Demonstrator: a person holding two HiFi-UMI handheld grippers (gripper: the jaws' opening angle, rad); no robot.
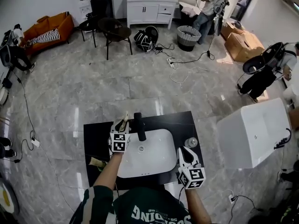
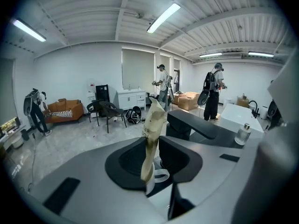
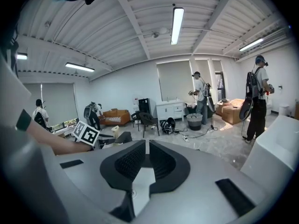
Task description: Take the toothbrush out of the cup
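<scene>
The paper-wrapped toothbrush (image 2: 152, 134) stands upright, pinched low in your left gripper's (image 2: 150, 148) fingers, over the sink (image 1: 156, 164) rim beside the black faucet (image 1: 139, 126). It looks light and thin, with a soft, crumpling wrapper, so take the stiff handle and squeeze gently. I can't make out the cup. Your right gripper (image 3: 145, 149) hovers clenched and empty.
</scene>
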